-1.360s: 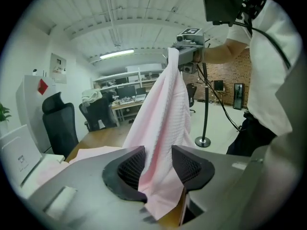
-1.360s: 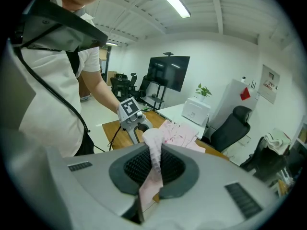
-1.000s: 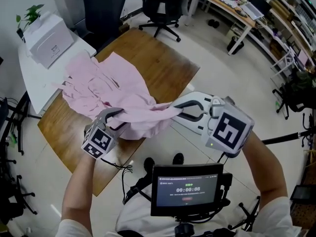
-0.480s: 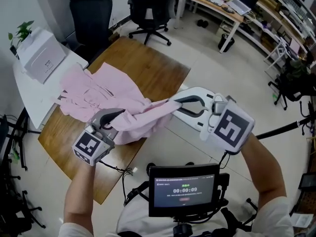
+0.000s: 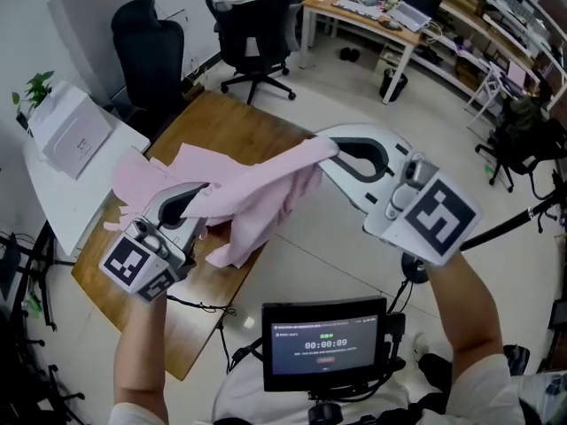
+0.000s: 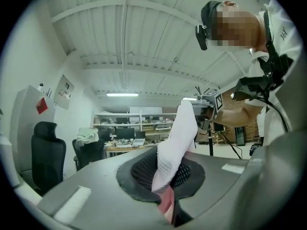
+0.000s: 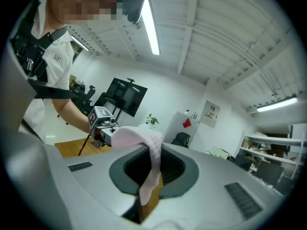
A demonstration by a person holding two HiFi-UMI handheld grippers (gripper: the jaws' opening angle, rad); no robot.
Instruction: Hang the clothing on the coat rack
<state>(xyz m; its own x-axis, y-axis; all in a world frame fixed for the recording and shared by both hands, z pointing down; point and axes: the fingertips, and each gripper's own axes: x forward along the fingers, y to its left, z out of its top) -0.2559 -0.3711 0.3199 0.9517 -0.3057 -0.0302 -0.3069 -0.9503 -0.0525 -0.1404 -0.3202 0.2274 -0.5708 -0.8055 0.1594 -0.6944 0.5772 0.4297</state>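
A pale pink garment (image 5: pixel 257 184) hangs stretched between my two grippers above the wooden table (image 5: pixel 257 127). My left gripper (image 5: pixel 199 195) is shut on one end of it, and pink cloth (image 6: pixel 175 147) rises out from between the jaws in the left gripper view. My right gripper (image 5: pixel 330 149) is shut on the other end, higher and to the right. There the cloth (image 7: pixel 151 152) drapes over the upper jaw. A loose part of the garment (image 5: pixel 142 180) still lies on the table behind the left gripper.
A white box (image 5: pixel 75 135) sits on a white desk left of the table. Two black office chairs (image 5: pixel 146 56) (image 5: pixel 252 25) stand behind it, and a cluttered desk (image 5: pixel 363 11) is further back. A small screen (image 5: pixel 323 343) hangs at my chest.
Both grippers have risen, the right one higher and farther from me. The garment has been pulled taut between them, and most of it has lifted off the table.
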